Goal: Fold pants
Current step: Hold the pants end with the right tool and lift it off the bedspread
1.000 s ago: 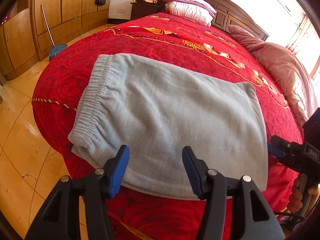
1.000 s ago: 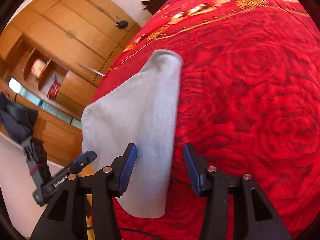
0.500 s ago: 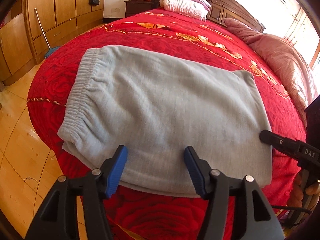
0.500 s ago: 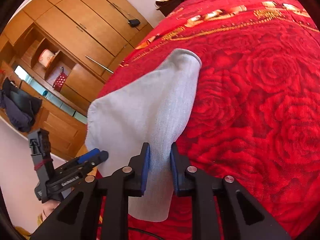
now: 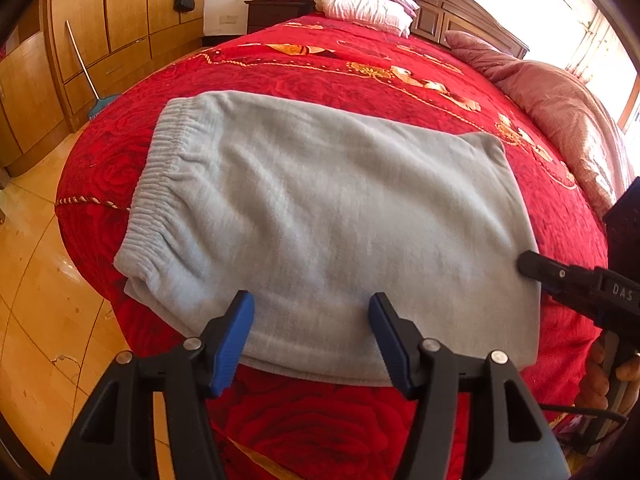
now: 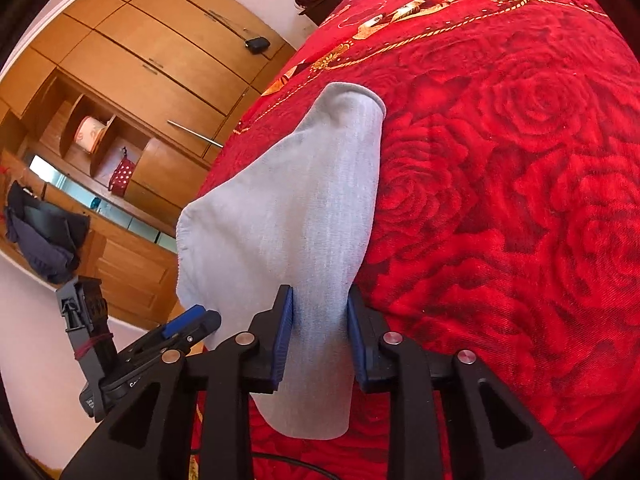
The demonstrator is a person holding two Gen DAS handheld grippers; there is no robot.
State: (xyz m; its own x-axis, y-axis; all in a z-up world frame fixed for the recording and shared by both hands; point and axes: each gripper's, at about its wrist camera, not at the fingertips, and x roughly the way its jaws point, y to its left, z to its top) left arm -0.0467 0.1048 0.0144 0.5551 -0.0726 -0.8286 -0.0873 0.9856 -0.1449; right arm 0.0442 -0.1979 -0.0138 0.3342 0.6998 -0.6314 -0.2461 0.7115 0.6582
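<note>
Light grey-blue pants (image 5: 328, 208), folded into a wide rectangle, lie on the red bed (image 5: 320, 60) with the elastic waistband (image 5: 156, 184) at the left. My left gripper (image 5: 312, 320) hovers open over the pants' near edge, nothing between its blue pads. My right gripper (image 6: 320, 336) sits at the pants' (image 6: 288, 208) right end, near the front corner. The cloth fills the gap between its pads while the jaws are opening slightly. In the left wrist view the right gripper's tip (image 5: 536, 268) rests on that right edge. The left gripper (image 6: 188, 320) shows at the lower left of the right wrist view.
The bed's near edge drops to a tiled floor (image 5: 36, 280) on the left. Wooden wardrobes (image 5: 120, 8) and a broom (image 5: 86, 72) stand beyond. Pillows (image 5: 360, 4) and a pink quilt (image 5: 560, 112) lie at the far end and right side. A hand (image 5: 604, 376) holds the right gripper.
The right gripper's jaws went from wide apart to close together on the pants' right end, then eased out a little. The left gripper stayed open over the near edge.
</note>
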